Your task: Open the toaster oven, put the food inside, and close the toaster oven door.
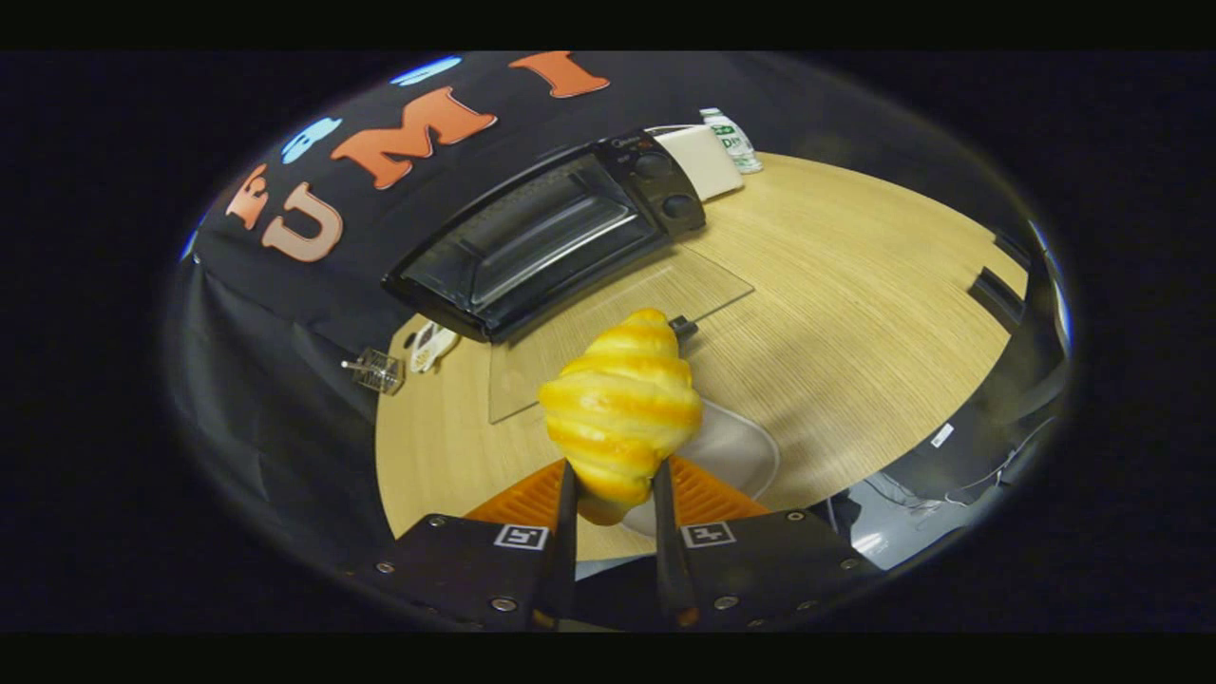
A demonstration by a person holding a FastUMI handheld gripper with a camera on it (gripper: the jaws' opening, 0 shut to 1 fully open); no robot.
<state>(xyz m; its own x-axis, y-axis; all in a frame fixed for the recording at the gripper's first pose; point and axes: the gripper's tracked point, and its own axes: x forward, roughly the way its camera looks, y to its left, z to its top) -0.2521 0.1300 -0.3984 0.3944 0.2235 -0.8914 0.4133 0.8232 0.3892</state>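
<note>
A pale wooden counter (pixel 855 313) spreads beyond the claw (pixel 616 494), whose two fingers are clamped on the base of a croissant (pixel 622 408) standing up between them. Well ahead sits the toaster oven (pixel 546 233), its glass door (pixel 617 323) lying flat open toward the claw. The carry likely goes best kept high over the door, then level into the cavity.

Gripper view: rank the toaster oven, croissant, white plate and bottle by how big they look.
1. Toaster oven.
2. Croissant, held near the camera, so likely enlarged.
3. White plate, partly hidden.
4. Bottle, farthest away.

The gripper is shut on the croissant.
</note>
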